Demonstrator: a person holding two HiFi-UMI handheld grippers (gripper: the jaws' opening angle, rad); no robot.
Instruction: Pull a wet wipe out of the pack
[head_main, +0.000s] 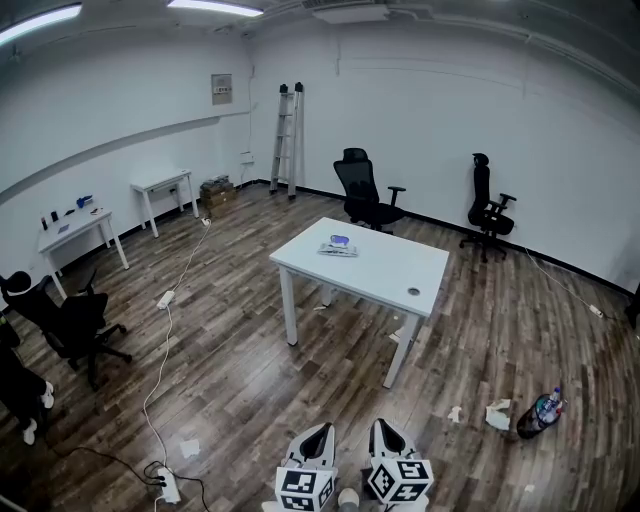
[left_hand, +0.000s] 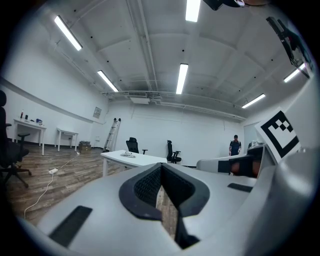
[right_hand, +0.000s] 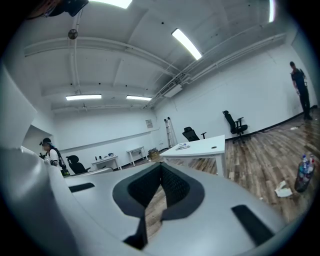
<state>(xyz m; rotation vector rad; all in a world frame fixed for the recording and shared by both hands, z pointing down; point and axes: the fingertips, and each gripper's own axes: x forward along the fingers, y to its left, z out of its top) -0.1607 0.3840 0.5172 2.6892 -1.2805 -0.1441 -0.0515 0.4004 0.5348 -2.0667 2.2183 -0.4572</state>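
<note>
A flat wet wipe pack (head_main: 338, 245) with a blue lid lies on the far side of a white table (head_main: 385, 270) in the middle of the room. Both grippers are low at the bottom edge of the head view, far from the table. My left gripper (head_main: 320, 432) and my right gripper (head_main: 382, 428) sit side by side, shut and with nothing in them. In the left gripper view the shut jaws (left_hand: 160, 169) point toward the table (left_hand: 137, 159) and the pack (left_hand: 127, 154). In the right gripper view the gripper (right_hand: 161, 168) also faces the table (right_hand: 202, 147) and the pack (right_hand: 182, 146).
Two black office chairs (head_main: 365, 190) (head_main: 487, 208) stand behind the table, a ladder (head_main: 287, 140) leans on the back wall. Small desks (head_main: 80, 228) and another chair (head_main: 70, 325) are at the left. A cable with power strips (head_main: 166, 298) crosses the floor. A bottle (head_main: 540, 410) and crumpled tissues (head_main: 497, 414) lie at the right.
</note>
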